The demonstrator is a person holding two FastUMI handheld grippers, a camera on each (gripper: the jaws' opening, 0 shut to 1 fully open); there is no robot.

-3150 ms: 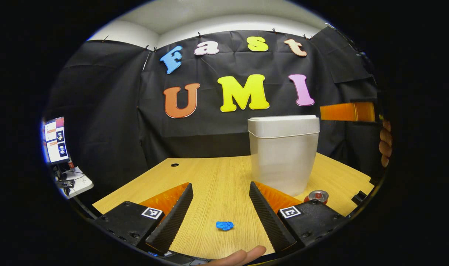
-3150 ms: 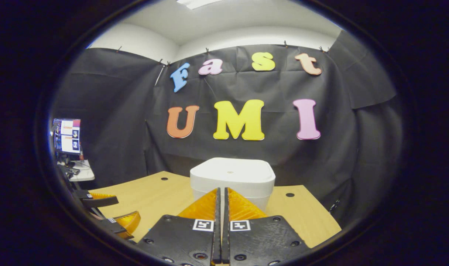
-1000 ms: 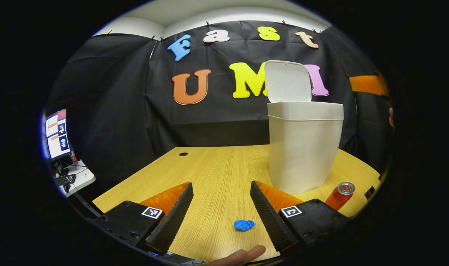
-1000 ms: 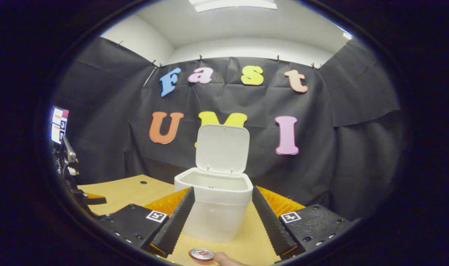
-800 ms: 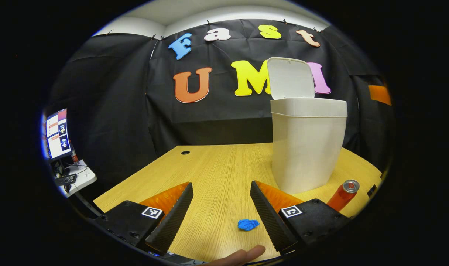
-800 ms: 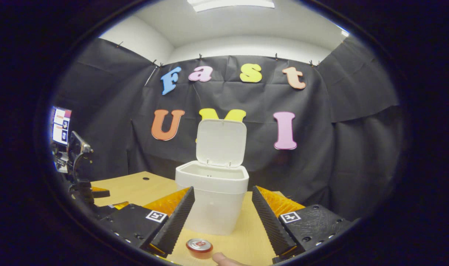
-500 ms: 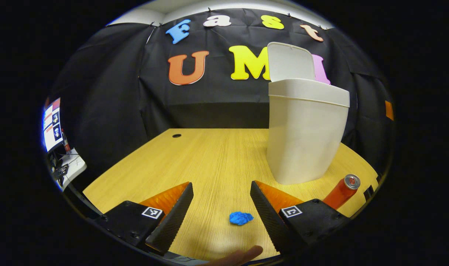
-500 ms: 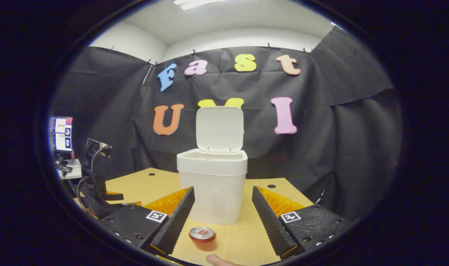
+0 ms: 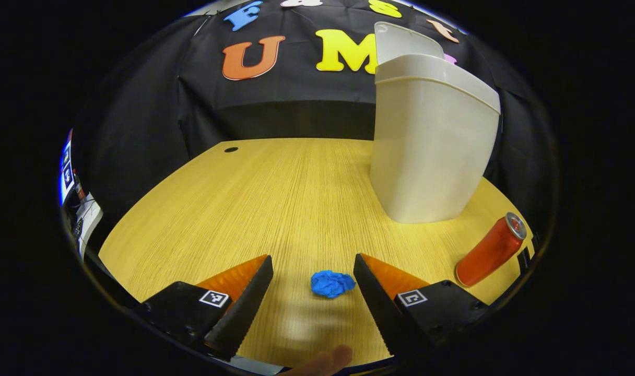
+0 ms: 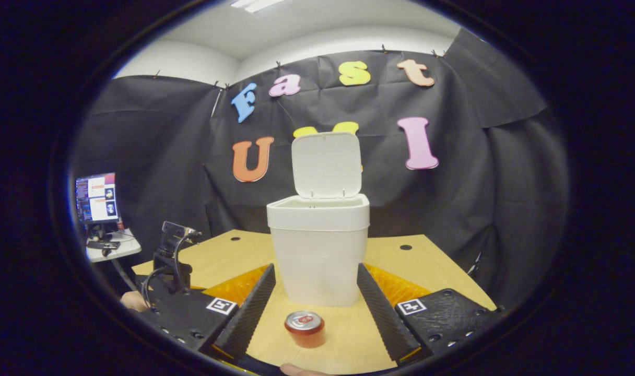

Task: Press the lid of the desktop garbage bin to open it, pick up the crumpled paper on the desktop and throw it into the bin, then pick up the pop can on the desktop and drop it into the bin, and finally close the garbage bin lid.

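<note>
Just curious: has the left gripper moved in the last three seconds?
Yes. The left gripper has come down and forward: the paper on the desk now lies between its fingers.

Even overhead lighting from a ceiling lamp [image 10: 257, 4]; soft shadow on the worktop [image 9: 275, 198] between the fingers; strong fisheye bending at edges; slight motion blur

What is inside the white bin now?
The bin stands with its lid flipped up. The right gripper view shows a strip of pale inner wall under the rim; the rest is hidden by the front wall, so I cannot tell what it holds.
</note>
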